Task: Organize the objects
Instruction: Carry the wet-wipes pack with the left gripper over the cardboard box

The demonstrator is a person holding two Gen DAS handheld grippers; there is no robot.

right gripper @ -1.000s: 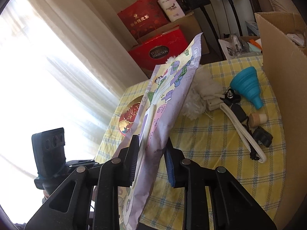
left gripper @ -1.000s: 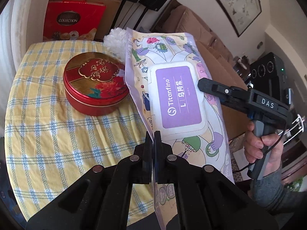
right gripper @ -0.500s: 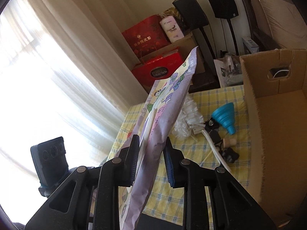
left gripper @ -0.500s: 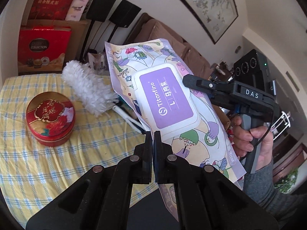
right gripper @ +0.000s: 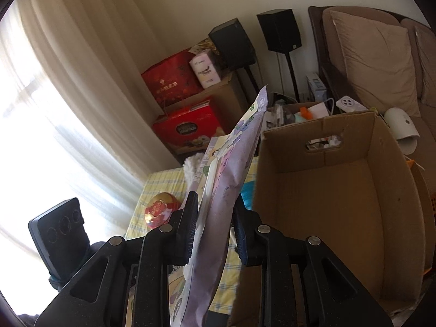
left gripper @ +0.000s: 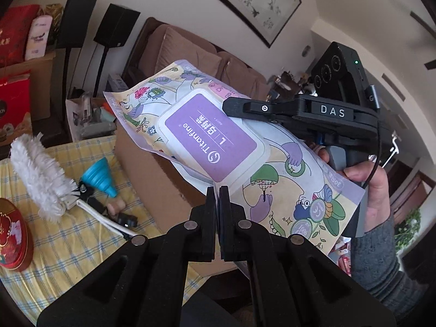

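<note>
Both grippers carry one soft pack of wet wipes [left gripper: 218,141] in the air, above the checked tablecloth [left gripper: 81,245] and at the near edge of the open cardboard box [right gripper: 340,204]. The left gripper [left gripper: 217,193] has its two black fingers [left gripper: 209,218] pressed almost flat together, pinching the thin sealed seam along the pack's near edge, just below the white lid with its purple label. The right gripper [right gripper: 215,218] stands partly open, only as wide as the pack is thick: its fingers [right gripper: 188,226] clamp the pack from both faces, the pack running edge-on between them and rising past their tips toward the far wall. In the left wrist view the right gripper's upper finger lies across the pack's far side beside the lid, and the person's hand [left gripper: 373,188] wraps its handle. The pack hangs tilted, touching nothing but the two grippers. Lying on the cloth are a white fluffy duster [left gripper: 41,174], a blue funnel [left gripper: 102,174] just beside it, and a red round tin [left gripper: 13,239] apart at the left edge.
</note>
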